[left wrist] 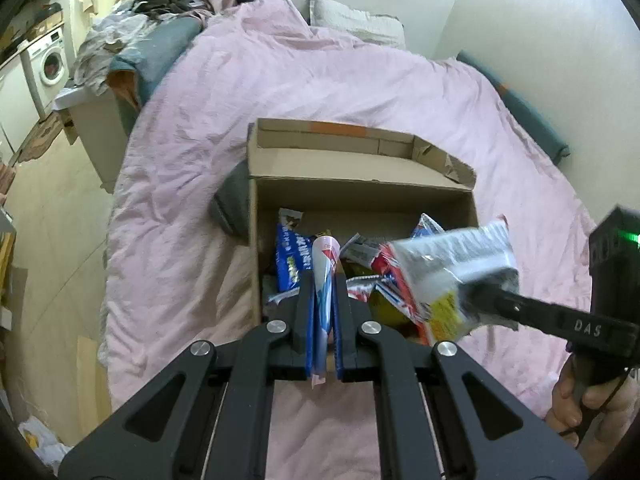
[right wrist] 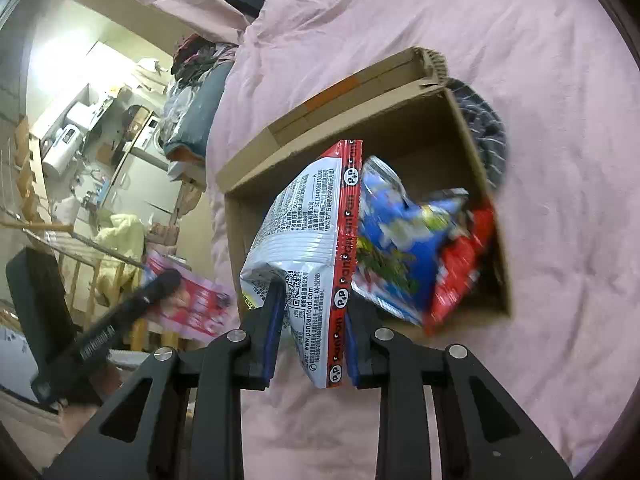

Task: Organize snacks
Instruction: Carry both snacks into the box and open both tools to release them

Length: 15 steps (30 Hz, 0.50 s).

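Observation:
An open cardboard box (left wrist: 360, 192) (right wrist: 496, 184) sits on a pink bedspread and holds several snack packets (left wrist: 290, 258) (right wrist: 404, 240). My left gripper (left wrist: 323, 280) is shut on a thin pink, white and blue packet (left wrist: 325, 272), held edge-on above the box's near side. My right gripper (right wrist: 310, 304) is shut on a white and red snack bag (right wrist: 308, 236), lifted over the box. In the left wrist view that bag (left wrist: 452, 268) hangs blurred at the right in the right gripper (left wrist: 480, 300). The left gripper (right wrist: 160, 284) with its pink packet (right wrist: 196, 304) shows in the right wrist view at the left.
The pink bedspread (left wrist: 320, 80) covers the bed all round the box. A dark striped cloth (right wrist: 484, 128) lies against the box's far side. A pillow (left wrist: 356, 20) lies at the bed's head. A washing machine (left wrist: 48, 60) and piled clothes stand beyond the bed. A hand (left wrist: 592, 408) grips the right tool.

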Motion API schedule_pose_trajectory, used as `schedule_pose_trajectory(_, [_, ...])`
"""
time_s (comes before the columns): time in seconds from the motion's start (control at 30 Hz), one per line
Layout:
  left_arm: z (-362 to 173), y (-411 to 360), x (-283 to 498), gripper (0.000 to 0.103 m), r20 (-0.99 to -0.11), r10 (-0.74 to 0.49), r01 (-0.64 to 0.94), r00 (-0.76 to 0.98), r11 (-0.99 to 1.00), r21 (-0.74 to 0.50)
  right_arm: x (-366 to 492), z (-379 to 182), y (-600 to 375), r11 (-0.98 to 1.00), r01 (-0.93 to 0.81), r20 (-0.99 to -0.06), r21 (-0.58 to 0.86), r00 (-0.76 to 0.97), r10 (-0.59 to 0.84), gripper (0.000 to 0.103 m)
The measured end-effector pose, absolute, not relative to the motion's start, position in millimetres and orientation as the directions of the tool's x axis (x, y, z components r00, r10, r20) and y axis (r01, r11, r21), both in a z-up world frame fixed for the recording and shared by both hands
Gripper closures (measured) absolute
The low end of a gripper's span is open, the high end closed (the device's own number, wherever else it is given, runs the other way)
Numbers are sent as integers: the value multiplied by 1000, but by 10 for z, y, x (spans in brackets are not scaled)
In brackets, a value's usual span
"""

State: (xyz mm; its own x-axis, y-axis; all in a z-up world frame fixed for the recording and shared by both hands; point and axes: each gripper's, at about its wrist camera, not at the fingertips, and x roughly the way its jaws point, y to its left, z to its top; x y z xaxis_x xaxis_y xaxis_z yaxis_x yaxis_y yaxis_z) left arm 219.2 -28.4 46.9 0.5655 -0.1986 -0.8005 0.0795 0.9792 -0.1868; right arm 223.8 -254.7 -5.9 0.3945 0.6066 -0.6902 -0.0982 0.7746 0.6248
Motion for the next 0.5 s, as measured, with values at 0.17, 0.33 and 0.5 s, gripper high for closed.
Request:
schedule_pose_trajectory(0.17, [212, -412, 2439, 98, -813, -170, 79, 557, 985, -152, 2615, -298, -2371, 782, -88, -709, 618, 368, 602, 75])
schedule_pose_trajectory(0.33, [-12, -451, 2595, 97, -831, -169, 79, 530, 986, -150, 2770, -534, -2318, 777, -71, -717, 625, 341, 608, 75])
schedule_pose_trajectory(0.5, [-80, -443, 2666, 94, -823, -151, 79, 548, 988, -129, 2882, -612, -2229, 778, -84, -721, 623, 326, 612, 75])
